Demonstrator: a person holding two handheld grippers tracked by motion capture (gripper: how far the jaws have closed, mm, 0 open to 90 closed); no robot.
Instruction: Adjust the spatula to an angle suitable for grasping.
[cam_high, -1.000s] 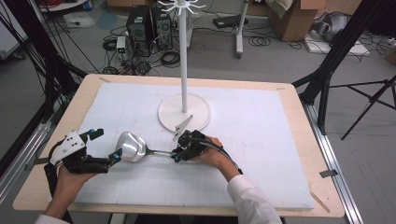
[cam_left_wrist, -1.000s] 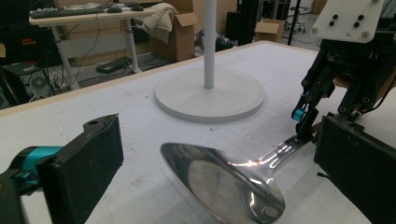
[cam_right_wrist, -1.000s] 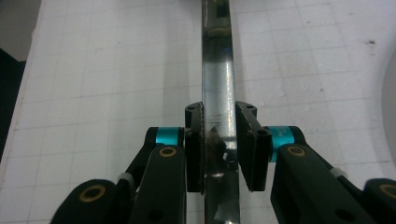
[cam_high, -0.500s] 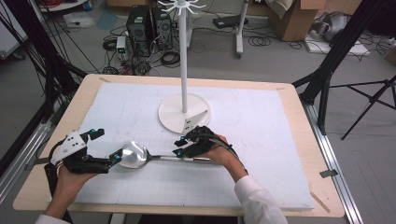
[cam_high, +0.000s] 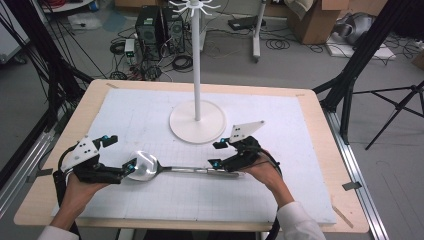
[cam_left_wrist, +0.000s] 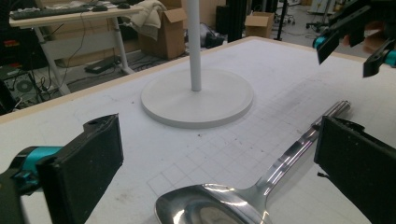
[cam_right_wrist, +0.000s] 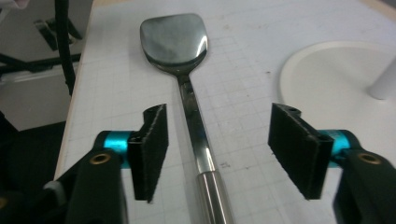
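A steel spatula (cam_high: 150, 167) lies flat on the white mat, its head to the left and its handle (cam_high: 210, 172) running right. My left gripper (cam_high: 129, 168) rests at the head with its jaws wide open. The head (cam_left_wrist: 210, 207) lies between the pads (cam_left_wrist: 88, 170) without touching them. My right gripper (cam_high: 215, 154) hovers over the handle's right end. Its jaws have just been opening, and the handle (cam_right_wrist: 198, 135) runs between the pads (cam_right_wrist: 152, 147) untouched, nearer the left one. From the left gripper view, the right gripper (cam_left_wrist: 355, 39) shows at the top right.
A white stand with a round base (cam_high: 197, 129) and a tall pole (cam_high: 196, 60) rises behind the spatula at mid table; its base (cam_left_wrist: 196, 100) (cam_right_wrist: 336, 74) lies close to both grippers. The mat (cam_high: 300, 200) covers a wooden table with edges all round.
My right gripper has opened, let go of the handle and slid right and a little up. The spatula head has settled lower onto the mat. The left gripper has stayed put.
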